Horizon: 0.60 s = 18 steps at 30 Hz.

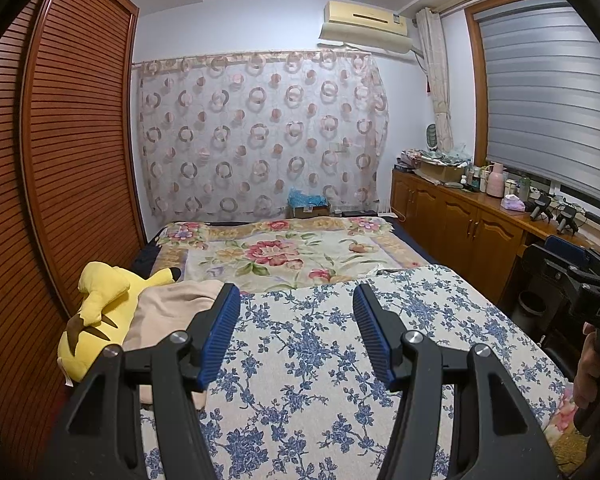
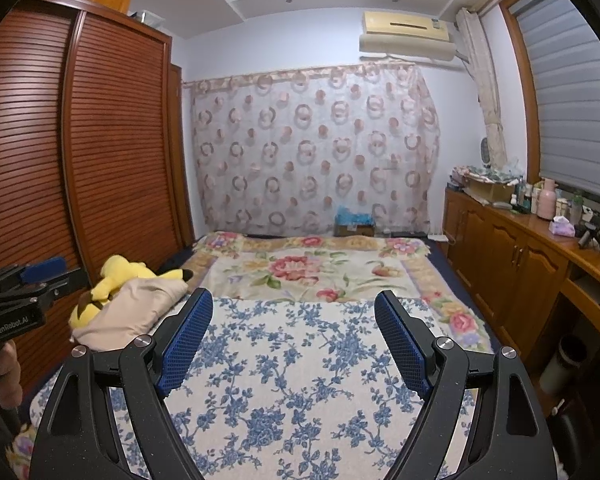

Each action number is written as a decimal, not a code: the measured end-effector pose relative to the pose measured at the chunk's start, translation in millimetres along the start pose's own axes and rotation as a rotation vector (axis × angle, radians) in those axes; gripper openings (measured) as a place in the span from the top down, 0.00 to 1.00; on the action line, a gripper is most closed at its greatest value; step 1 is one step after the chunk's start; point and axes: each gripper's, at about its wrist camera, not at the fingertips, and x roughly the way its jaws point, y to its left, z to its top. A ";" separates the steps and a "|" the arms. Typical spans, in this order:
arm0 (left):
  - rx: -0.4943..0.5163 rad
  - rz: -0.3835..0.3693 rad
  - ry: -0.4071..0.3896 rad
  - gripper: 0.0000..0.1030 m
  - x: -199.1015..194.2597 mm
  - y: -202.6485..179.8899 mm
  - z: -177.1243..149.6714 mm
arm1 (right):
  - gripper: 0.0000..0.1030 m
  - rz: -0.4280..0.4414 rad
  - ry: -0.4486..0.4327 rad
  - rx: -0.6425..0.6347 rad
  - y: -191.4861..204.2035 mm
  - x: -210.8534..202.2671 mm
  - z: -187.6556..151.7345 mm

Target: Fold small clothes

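Note:
A beige garment [image 1: 168,312] lies crumpled at the bed's left side, partly over a yellow plush toy [image 1: 100,308]; both show in the right wrist view, the garment [image 2: 132,312] and the toy [image 2: 116,280]. My left gripper [image 1: 296,300] is open and empty, held above the blue-flowered cloth [image 1: 324,360], with the garment just left of its left finger. My right gripper [image 2: 294,304] is open and empty above the same cloth [image 2: 292,360]. The right gripper's body shows at the left wrist view's right edge [image 1: 580,280], and the left gripper's body at the right wrist view's left edge [image 2: 20,292].
A floral blanket [image 1: 292,252] covers the bed's far half. A louvred wooden wardrobe [image 1: 72,140] stands along the left. A wooden cabinet [image 1: 460,220] with bottles and clutter runs along the right under the window. A patterned curtain [image 1: 260,132] hangs at the back.

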 end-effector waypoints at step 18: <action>0.002 0.001 -0.002 0.44 -1.7 -0.1 -0.2 | 0.17 -0.002 0.002 0.001 0.2 0.2 0.1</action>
